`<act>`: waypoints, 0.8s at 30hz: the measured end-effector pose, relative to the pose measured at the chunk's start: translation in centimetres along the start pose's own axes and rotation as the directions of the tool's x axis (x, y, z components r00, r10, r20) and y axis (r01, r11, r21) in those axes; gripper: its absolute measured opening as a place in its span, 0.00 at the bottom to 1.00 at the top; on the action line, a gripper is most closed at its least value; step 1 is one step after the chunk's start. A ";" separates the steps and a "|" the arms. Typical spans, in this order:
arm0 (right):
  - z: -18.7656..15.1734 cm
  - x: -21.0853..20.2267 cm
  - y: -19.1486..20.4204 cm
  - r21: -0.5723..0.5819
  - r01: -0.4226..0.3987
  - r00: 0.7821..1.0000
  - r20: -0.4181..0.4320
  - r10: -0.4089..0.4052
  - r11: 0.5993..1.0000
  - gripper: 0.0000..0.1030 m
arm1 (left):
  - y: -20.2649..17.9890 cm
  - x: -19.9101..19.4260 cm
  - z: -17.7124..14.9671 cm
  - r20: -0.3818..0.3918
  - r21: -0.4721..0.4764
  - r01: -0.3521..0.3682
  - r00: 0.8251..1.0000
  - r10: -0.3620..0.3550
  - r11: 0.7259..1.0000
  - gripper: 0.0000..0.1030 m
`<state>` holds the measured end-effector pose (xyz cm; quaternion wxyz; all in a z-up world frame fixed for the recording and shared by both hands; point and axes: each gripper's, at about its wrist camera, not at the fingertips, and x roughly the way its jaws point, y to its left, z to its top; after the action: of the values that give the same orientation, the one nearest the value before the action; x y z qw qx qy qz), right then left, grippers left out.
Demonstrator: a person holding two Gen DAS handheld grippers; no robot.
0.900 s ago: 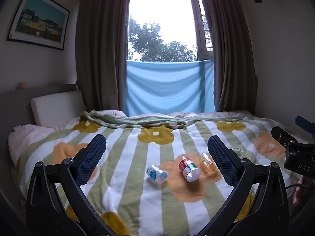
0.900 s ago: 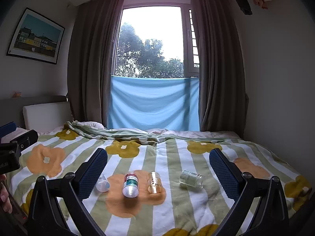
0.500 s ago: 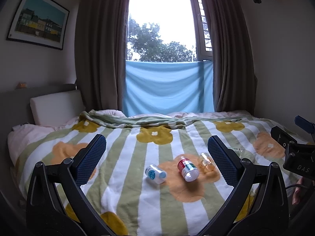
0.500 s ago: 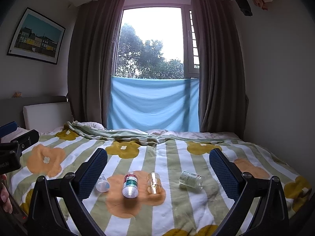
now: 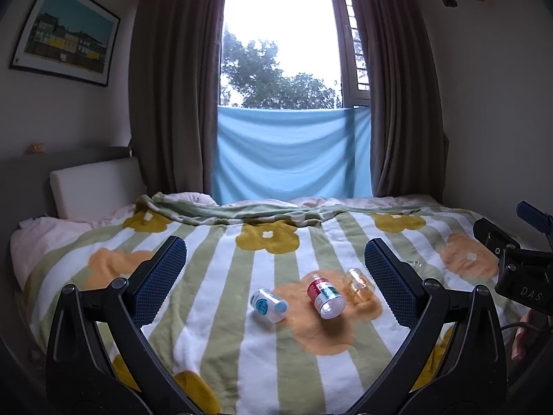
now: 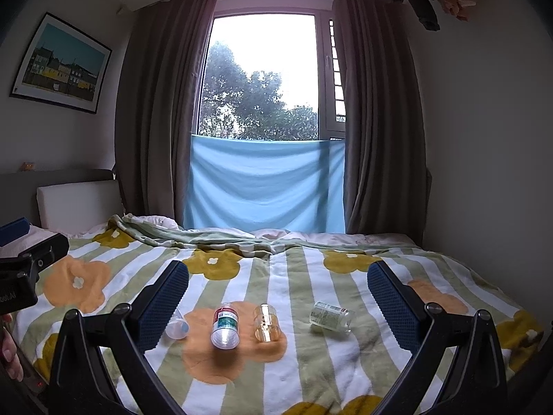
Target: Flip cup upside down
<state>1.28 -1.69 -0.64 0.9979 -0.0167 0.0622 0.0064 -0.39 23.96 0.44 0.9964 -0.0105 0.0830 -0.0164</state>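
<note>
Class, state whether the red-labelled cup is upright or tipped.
Tipped: the red-labelled cup lies on its side on the blanket, one end facing the camera.

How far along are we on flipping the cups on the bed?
Nothing looks done: the amber cup, red-label cup, blue-label cup and clear cup all lie on their sides on the blanket. Nothing is in hand: left hand-held gripper and right hand-held gripper are open, short of them. All the flipping remains.
</note>
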 end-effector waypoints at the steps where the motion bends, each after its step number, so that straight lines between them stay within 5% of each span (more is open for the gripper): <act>1: 0.0 0.0 0.0 0.001 0.000 1.000 0.000 0.000 1.000 1.00 | 0.0 0.0 0.0 0.000 0.000 0.000 1.000 0.000 1.000 1.00; 24: 0.0 0.1 -0.3 -0.005 0.005 1.000 0.002 -0.005 1.000 1.00 | -0.1 0.1 0.1 -0.006 -0.008 0.005 1.000 -0.005 1.000 1.00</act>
<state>1.35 -2.03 -0.65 0.9979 -0.0196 0.0613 0.0040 -0.27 23.89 0.55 0.9960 -0.0144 0.0859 -0.0186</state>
